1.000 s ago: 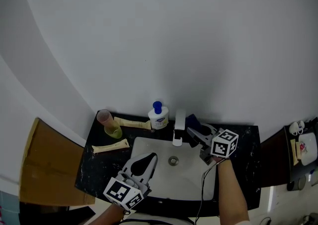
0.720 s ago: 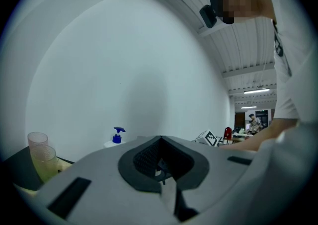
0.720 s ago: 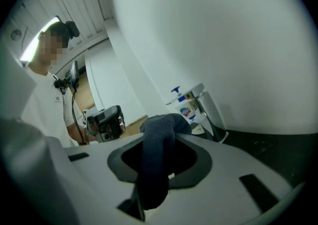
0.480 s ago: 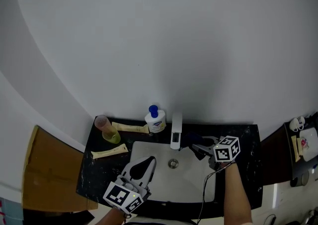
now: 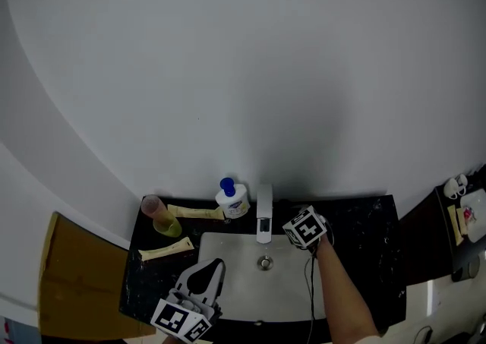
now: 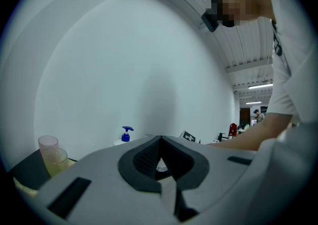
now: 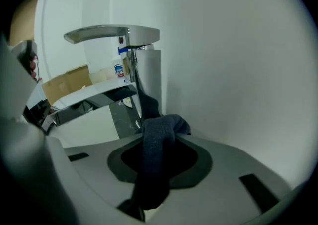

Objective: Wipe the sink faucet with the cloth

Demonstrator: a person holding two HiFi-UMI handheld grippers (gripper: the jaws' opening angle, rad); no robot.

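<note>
One cloth [image 7: 155, 154], dark blue, is clamped in my right gripper [image 7: 159, 132]. Its fingers [image 7: 233, 169] close on the cloth, and the fold hides their tips. The cloth's lower end runs off the bottom edge of the right gripper view. Its upper end lies against the foot of the one faucet [image 7: 144, 65]; how hard it presses there I cannot tell. In the head view the cloth is hidden under my marker cube, which sits just right of the faucet.

My left gripper [image 6: 160, 144] holds nothing, its fingers [image 6: 89, 184] meeting at the tips. It hangs over the near-left part of the one sink [image 5: 250, 293], and the bottom edge of the head view cuts its cube.

On the black worktop [image 5: 364, 244] I count one pump bottle [image 5: 231, 200] just left of the faucet. Two cups [image 5: 154, 206] stand side by side near the left corner. Two beige strips [image 5: 194, 213] lie there as well, too small to identify. One drain [image 5: 264, 263] shows in the sink.
</note>
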